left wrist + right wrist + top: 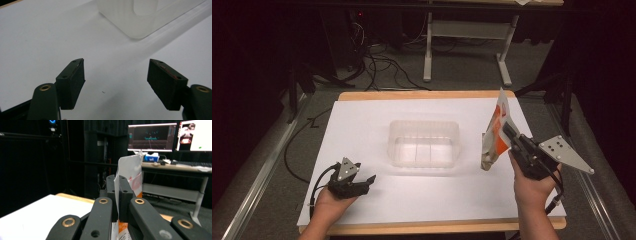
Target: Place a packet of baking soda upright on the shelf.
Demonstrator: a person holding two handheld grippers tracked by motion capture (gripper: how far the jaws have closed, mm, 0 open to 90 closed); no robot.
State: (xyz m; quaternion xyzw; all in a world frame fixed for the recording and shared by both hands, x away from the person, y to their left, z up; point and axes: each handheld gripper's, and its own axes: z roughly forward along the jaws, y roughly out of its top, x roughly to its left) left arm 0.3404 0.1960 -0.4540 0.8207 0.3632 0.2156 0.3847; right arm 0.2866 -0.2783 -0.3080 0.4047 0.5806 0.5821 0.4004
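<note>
1 pouch [495,134], 1 clear tub [424,143], 2 grippers.

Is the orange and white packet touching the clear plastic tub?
Apart. The high view shows the orange and white packet held up in the right gripper, with bare white table between it and the clear plastic tub.

Pouch [130,170] print blurred; container [140,17] cut off.

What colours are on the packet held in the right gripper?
The packet is white with orange panels, best seen in the high view.
</note>
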